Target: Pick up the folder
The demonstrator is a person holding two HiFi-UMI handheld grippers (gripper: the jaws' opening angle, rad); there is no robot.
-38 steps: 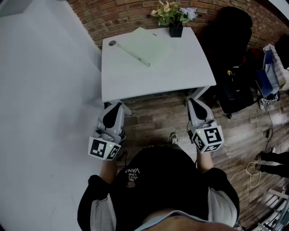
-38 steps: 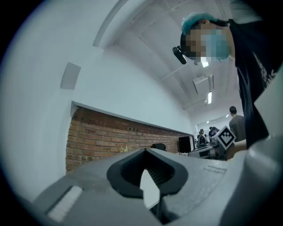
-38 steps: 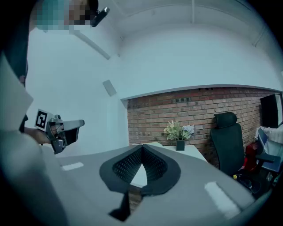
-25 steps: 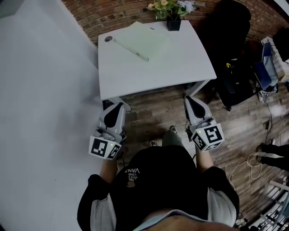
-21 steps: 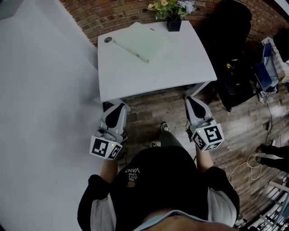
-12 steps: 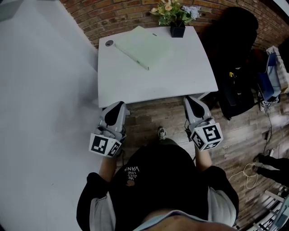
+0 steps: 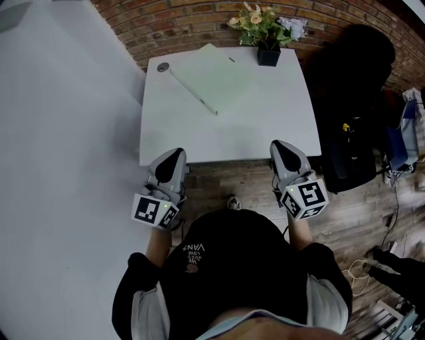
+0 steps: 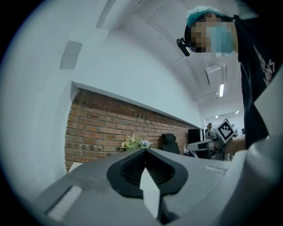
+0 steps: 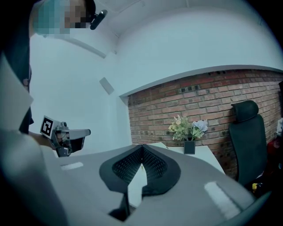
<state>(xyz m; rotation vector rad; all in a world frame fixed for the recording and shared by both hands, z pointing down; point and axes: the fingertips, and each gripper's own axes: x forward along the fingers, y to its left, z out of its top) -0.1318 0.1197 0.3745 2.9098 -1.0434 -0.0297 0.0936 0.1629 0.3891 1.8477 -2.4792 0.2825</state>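
Observation:
A pale green folder (image 7: 214, 76) lies flat on the far left part of the white table (image 7: 265, 126). My left gripper (image 7: 174, 157) is shut and empty, its tips just over the table's near left edge. Over the near right edge sits my right gripper (image 7: 280, 147), likewise shut with nothing in it. Both are well short of the folder. In the left gripper view the jaws (image 8: 144, 152) meet at their tips; in the right gripper view the jaws (image 9: 141, 148) also meet. The folder is hidden behind the jaws in both gripper views.
A black pot of flowers (image 7: 267, 30) stands at the table's far edge, by the brick wall (image 7: 186, 20). A small round disc (image 7: 163, 66) lies at the far left corner. A black office chair (image 7: 352, 66) and bags (image 7: 355, 149) stand to the right. A white wall (image 7: 60, 166) runs along the left.
The person has stepped toward the table. Both grippers, once over the wooden floor short of it, now reach its near edge. Both stayed shut.

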